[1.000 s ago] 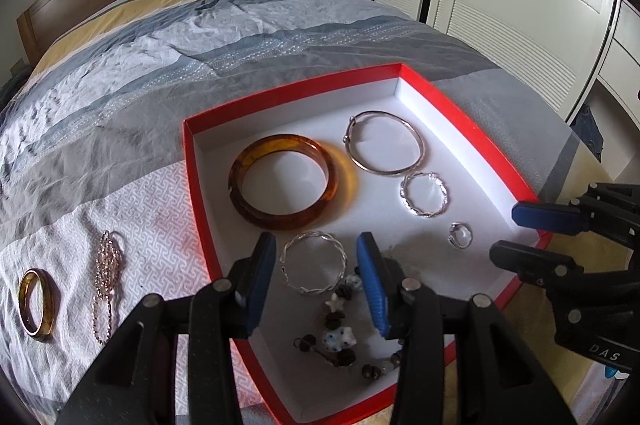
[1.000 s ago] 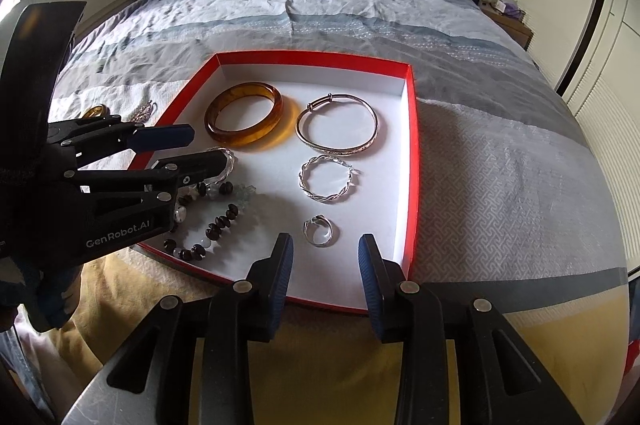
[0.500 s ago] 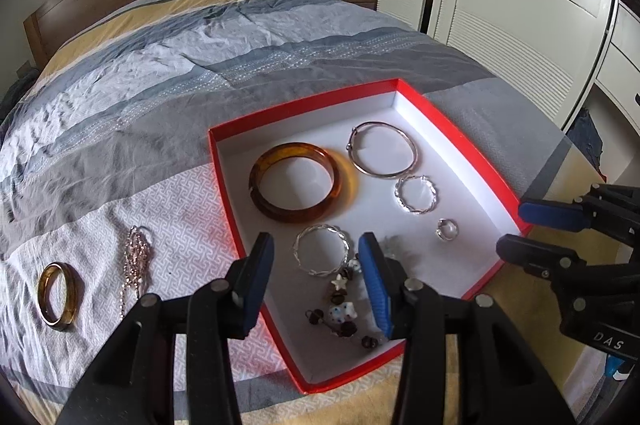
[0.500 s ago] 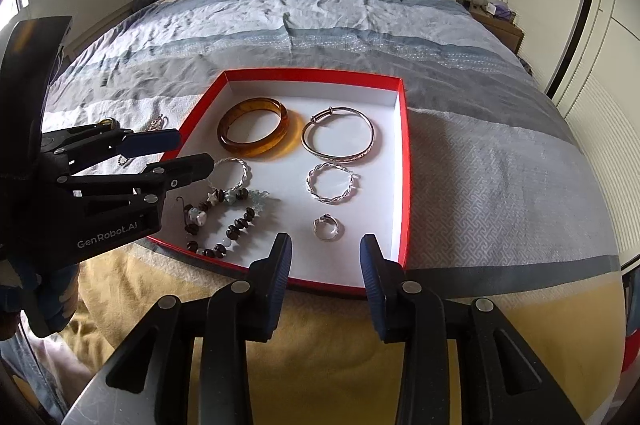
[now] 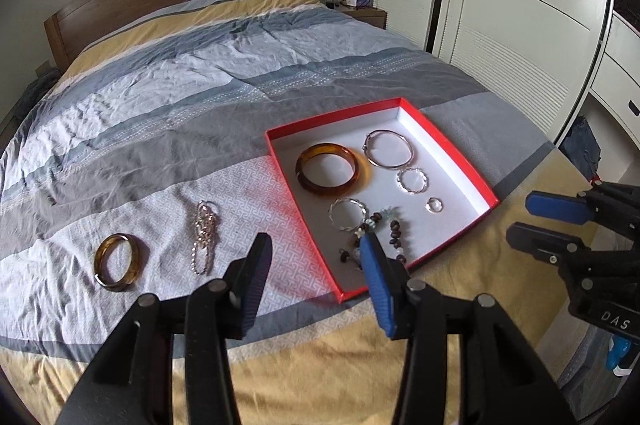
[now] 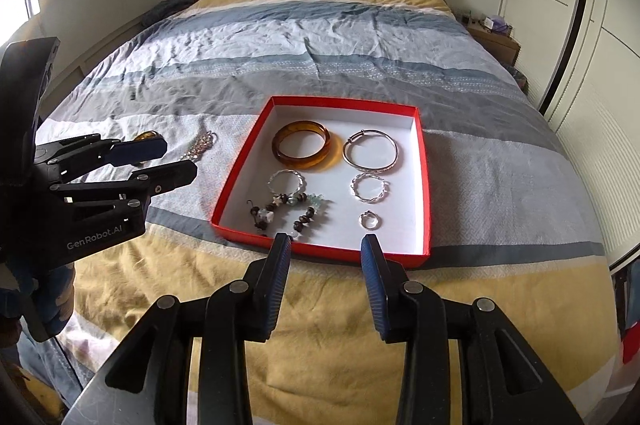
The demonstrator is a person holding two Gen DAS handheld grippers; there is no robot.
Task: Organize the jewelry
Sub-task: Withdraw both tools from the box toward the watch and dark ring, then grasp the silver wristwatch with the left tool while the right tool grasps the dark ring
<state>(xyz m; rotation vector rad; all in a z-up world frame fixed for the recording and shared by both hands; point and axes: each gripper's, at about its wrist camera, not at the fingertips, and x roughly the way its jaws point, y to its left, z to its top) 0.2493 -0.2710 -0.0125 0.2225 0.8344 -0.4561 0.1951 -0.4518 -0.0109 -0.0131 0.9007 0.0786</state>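
Left wrist view: left tongs (image 5: 316,245) empty, jaws opening, nothing btwn them. Shallow red cardboard box w/ white floor (image 5: 448,149) sits on the striped bed (image 5: 200,85). Still outside, left of box: small amber bangle (image 5: 117,261) and pale gold link chain (image 5: 205,235). Chain looks limp and slippery; best pinched at a bunched part. Bangle looks stiff, smooth, light; take across the rim.

Right wrist view: right tongs (image 6: 325,245) apart, nothing held, at box's near edge. Inside: large amber bangle (image 6: 301,144), silver hoops, beaded bracelet (image 6: 286,211), small ring (image 6: 370,220).
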